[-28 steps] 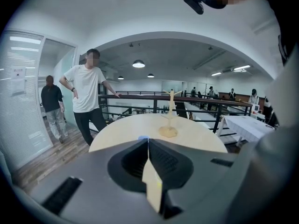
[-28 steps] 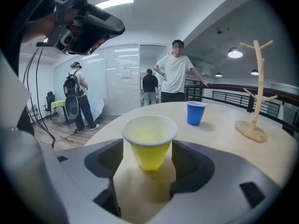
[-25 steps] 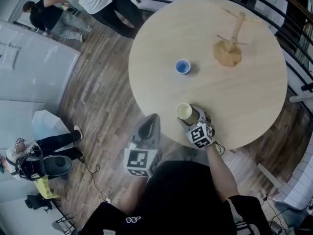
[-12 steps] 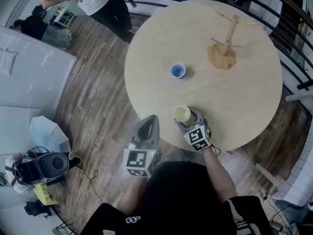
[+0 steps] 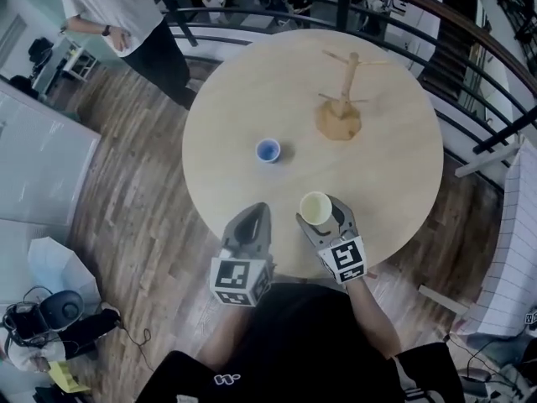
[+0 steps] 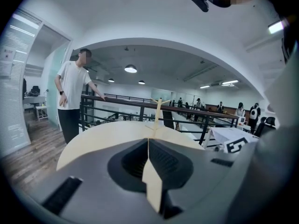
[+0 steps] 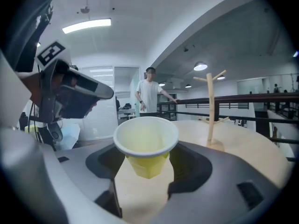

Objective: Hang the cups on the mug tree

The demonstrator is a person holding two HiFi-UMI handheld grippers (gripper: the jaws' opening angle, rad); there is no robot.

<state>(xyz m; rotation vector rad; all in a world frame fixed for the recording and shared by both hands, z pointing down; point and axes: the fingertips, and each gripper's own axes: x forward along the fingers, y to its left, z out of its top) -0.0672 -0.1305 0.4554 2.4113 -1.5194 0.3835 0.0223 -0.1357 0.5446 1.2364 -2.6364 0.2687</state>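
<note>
My right gripper [image 5: 320, 215] is shut on a yellow paper cup [image 5: 316, 209], upright and open-topped, held a little above the near edge of the round wooden table [image 5: 386, 175]. Its jaws have just been closing with the cup [image 7: 145, 146] between them. The left gripper [image 5: 251, 220] hangs beside it at the table's near rim, shut and holding nothing; its jaws [image 6: 149, 146] show only a thin slit. A blue cup [image 5: 268, 150] stands on the table's left half. The wooden mug tree [image 5: 342, 95] stands at the far side with bare pegs, and it also shows as the tree [image 7: 211, 108] ahead of the yellow cup.
A black railing [image 5: 470, 82] curves round the far and right side of the table. A person in a white shirt [image 5: 117, 15] stands at the far left by the railing. A white bag [image 5: 57, 267] and dark gear [image 5: 42, 317] lie on the wood floor at the left.
The right gripper has risen off the table with the yellow cup. The left gripper has shifted slightly toward the table. The head view has swung, so the table sits further left.
</note>
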